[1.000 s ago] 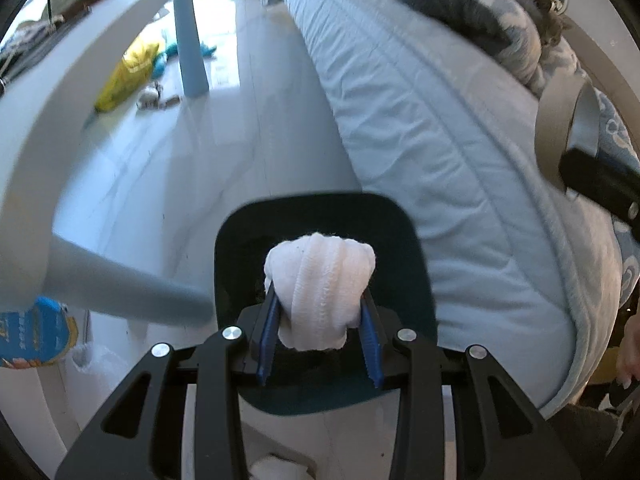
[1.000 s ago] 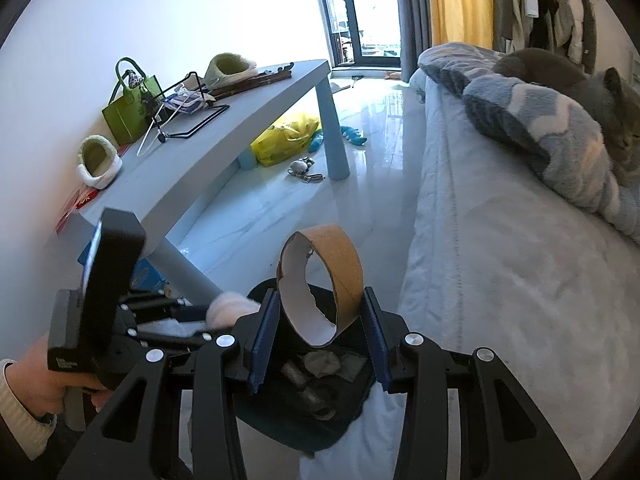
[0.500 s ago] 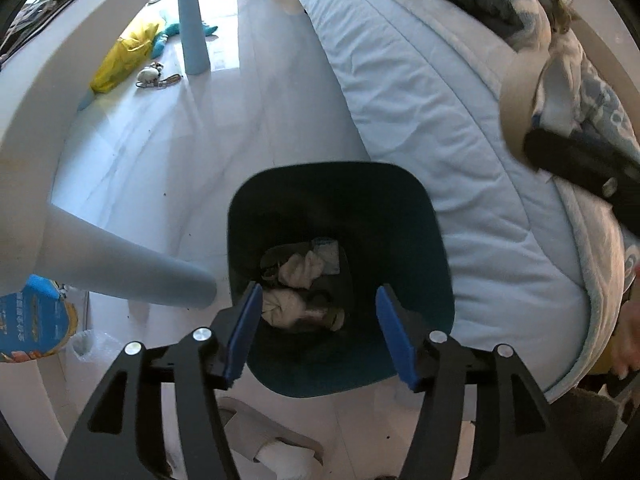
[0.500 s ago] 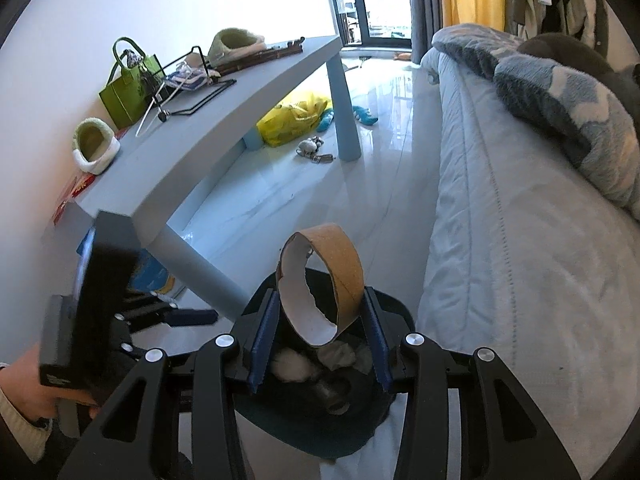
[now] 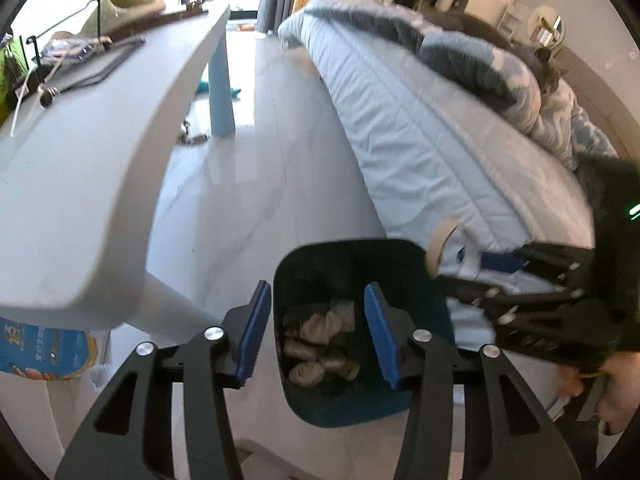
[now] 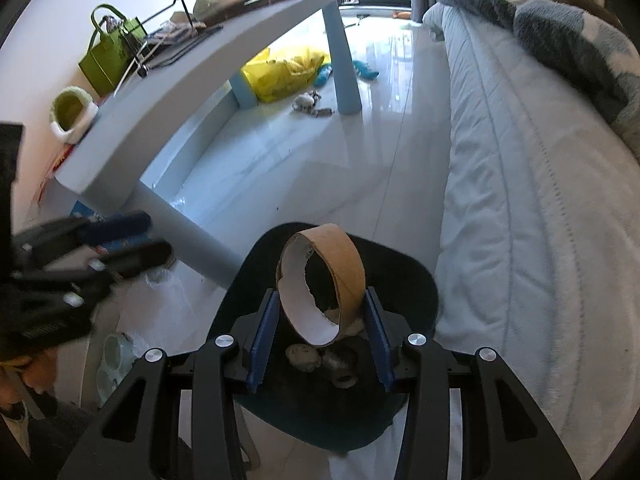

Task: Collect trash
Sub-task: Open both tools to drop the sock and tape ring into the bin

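Observation:
A dark teal trash bin (image 5: 348, 408) stands on the floor between the table and the bed, with crumpled tissues (image 5: 320, 336) inside; it also shows in the right wrist view (image 6: 400, 264). My left gripper (image 5: 316, 328) is open and empty above the bin's left side. My right gripper (image 6: 320, 336) is shut on a brown cardboard tape ring (image 6: 344, 264) and holds it over the bin. The right gripper and ring (image 5: 440, 236) appear at the right in the left wrist view. The left gripper (image 6: 116, 236) shows at the left in the right wrist view.
A grey-blue table (image 6: 208, 64) with a green bag (image 6: 104, 56) and slippers stands on the left. A bed with a light blue cover (image 6: 532, 184) runs along the right. A yellow bag (image 6: 284, 72) and small items lie under the table.
My left gripper opened and dropped the white tissue wad into the bin, then lifted and drew back left. My right gripper moved over the bin with the ring.

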Tool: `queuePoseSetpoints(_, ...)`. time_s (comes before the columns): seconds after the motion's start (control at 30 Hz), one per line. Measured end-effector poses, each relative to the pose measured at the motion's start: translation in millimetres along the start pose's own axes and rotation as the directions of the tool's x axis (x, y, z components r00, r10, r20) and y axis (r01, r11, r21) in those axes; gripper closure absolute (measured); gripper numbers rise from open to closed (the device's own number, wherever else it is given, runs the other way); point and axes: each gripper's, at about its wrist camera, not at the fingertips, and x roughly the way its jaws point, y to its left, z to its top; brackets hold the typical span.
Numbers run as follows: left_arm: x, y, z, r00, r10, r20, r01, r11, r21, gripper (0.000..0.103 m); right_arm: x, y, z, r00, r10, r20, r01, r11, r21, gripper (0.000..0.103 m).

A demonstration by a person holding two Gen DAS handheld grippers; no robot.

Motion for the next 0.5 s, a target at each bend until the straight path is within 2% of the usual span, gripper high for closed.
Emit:
queuePoseSetpoints(0.13, -14, -2, 4, 0.998, 0.005, 0.059, -0.006, 1.0, 0.018, 0.057, 12, 4, -2, 1.0, -0.004, -0.031, 0.004, 1.0, -0.007, 0.058)
queuePoseSetpoints(0.2, -22, -3, 6, 0.996, 0.012, 0.093, -0.015, 0.999, 0.029, 0.062, 18, 5, -3, 0.999, -0.004, -0.05, 0.003, 1.0, -0.01, 0.058)
queuePoseSetpoints(0.5, -46, -4, 10, 0.982, 0.001, 0.19, -0.009, 0.999, 0.041, 0.063, 45, 12, -9, 0.993, -0.018, -0.121, 0.014, 0.999, -0.029, 0.058)
